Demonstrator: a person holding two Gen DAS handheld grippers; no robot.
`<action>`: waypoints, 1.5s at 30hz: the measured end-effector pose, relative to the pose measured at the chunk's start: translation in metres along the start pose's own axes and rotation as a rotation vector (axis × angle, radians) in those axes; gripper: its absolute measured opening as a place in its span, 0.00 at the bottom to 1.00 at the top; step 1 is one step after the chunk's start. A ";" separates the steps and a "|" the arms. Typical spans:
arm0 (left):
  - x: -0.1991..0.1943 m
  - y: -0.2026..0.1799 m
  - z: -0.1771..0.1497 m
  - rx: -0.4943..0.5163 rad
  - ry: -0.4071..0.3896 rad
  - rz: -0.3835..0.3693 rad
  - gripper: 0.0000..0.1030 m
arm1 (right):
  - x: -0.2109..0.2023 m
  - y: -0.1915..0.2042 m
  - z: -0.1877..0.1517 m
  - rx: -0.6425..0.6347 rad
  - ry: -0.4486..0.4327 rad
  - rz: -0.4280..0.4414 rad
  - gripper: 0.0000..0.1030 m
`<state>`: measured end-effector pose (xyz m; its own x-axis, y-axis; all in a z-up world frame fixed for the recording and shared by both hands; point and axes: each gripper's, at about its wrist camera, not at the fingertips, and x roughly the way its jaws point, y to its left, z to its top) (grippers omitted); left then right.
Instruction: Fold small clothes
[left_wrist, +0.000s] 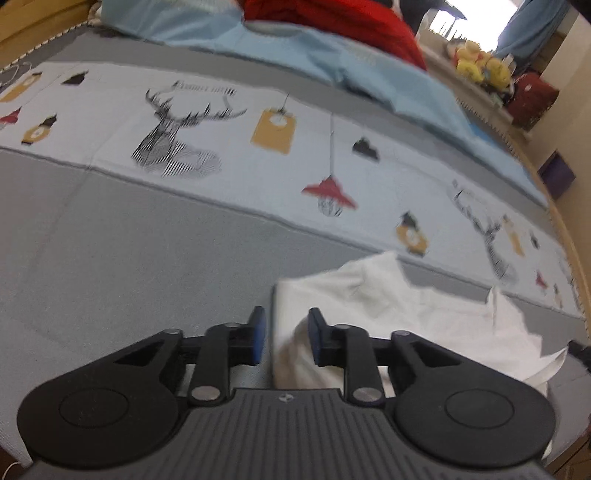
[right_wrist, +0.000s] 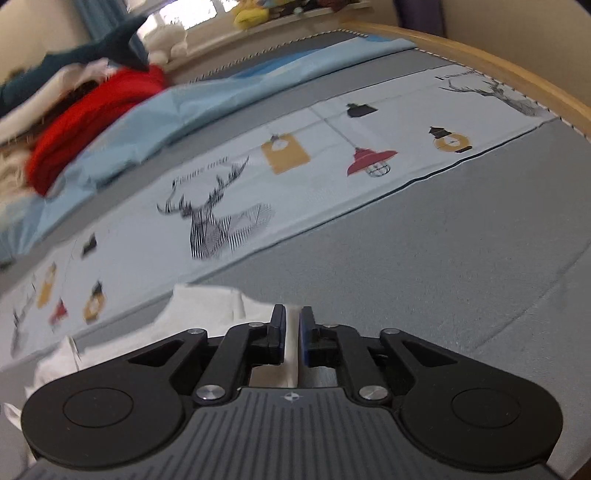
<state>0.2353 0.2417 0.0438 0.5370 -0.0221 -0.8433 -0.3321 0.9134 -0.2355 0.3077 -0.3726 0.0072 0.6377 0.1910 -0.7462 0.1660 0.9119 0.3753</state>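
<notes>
Your left gripper (left_wrist: 282, 334) stood spread over the white garment (left_wrist: 388, 306), its pads clear of the cloth. Your right gripper (right_wrist: 291, 332) was nearly closed, a fold of that garment (right_wrist: 207, 306) between its pads. The garment lay rumpled on the grey bed cover (left_wrist: 129, 240); a red blanket (right_wrist: 92, 122) sat beyond.

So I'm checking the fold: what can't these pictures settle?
- White garment: near part hidden behind left gripper; kind unclear.
- Right wrist view: white garment cut by the gripper body; whether right gripper pinches it is unclear.
- Printed lettering: blurred.
</notes>
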 end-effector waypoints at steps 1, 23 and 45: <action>0.002 0.003 -0.003 0.007 0.019 0.009 0.27 | -0.002 -0.004 0.001 0.007 -0.010 0.011 0.11; 0.062 -0.034 0.004 0.140 0.076 -0.009 0.41 | 0.044 0.031 -0.012 -0.324 0.112 0.075 0.33; 0.022 -0.047 0.022 0.190 -0.237 0.089 0.06 | 0.016 0.057 0.013 -0.286 -0.215 0.072 0.07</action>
<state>0.2797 0.2074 0.0468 0.6854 0.1359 -0.7153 -0.2465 0.9677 -0.0524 0.3375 -0.3226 0.0234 0.7885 0.2059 -0.5796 -0.0829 0.9693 0.2316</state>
